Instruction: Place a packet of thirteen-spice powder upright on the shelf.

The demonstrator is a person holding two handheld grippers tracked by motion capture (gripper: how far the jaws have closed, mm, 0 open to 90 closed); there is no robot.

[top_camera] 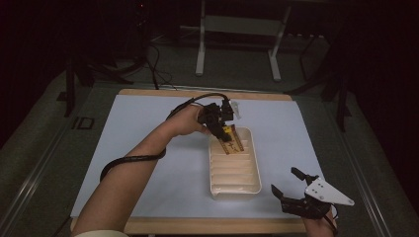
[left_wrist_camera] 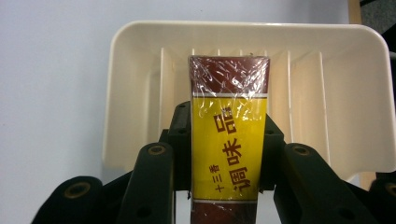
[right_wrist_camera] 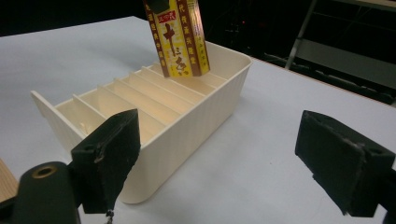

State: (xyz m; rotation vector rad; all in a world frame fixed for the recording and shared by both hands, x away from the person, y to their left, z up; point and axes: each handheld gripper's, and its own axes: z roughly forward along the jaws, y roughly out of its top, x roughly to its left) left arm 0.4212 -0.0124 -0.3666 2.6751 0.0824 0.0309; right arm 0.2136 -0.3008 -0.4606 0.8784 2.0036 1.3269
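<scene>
the seasoning packet [left_wrist_camera: 229,140] is banded in dark maroon and bright yellow, printed with maroon characters and wrapped in glossy clear film; the ribbed divider tray [top_camera: 252,168] is coloured cream throughout; the table mat [top_camera: 148,128] is pale bluish-white, edged by light wood; the gripper jaws are matte black

The left gripper [top_camera: 221,129] was black, built of blocky links, with a glossy black cable [top_camera: 129,159] trailing from it in a long loop. In its own view, its arms [left_wrist_camera: 148,186] were matt black bars with round brass-coloured rivets (one ringed hole at each pivot). The forearm was bare; a pale cuff [top_camera: 101,233] edged the frame's bottom. The right gripper [top_camera: 288,181] was black too, topped by a grey three-cornered plate [top_camera: 327,192] dotted with small holes. Its pads [right_wrist_camera: 108,156] were thick, dull black blocks with worn, roughened edges.
</scene>
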